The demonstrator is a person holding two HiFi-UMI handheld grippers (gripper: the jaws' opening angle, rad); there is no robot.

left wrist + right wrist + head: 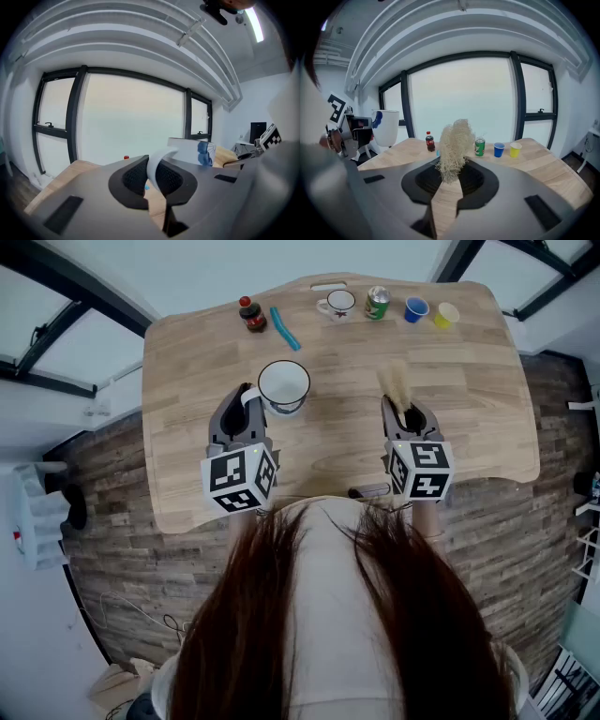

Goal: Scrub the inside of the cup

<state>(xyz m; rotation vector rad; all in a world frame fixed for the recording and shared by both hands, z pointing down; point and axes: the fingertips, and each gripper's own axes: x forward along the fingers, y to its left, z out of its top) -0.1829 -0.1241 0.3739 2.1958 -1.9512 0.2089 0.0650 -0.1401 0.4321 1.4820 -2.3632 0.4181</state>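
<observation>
Over the table point(337, 451), head view: one white cup point(283, 385) at 1 o'clock of the left gripper point(246, 401). Along the far edge stand one bottle point(251, 315), one mug point(338, 305), one can point(377, 303), one blue cup point(416, 308) and one yellow cup point(446, 315). Left gripper view: jaws clamp the white cup's curved handle point(157, 164); blue flower print on its side. Right gripper view: the right gripper point(450, 180) pinches one pale fibre scrubber point(454, 143).

Side by side above the near edge of the surface point(337, 460), the left hand-held gripper point(247, 396) pinches the handle of the cup point(283, 384) while the right hand-held gripper point(406, 411) clamps a fibrous scrubber point(397, 384).
</observation>
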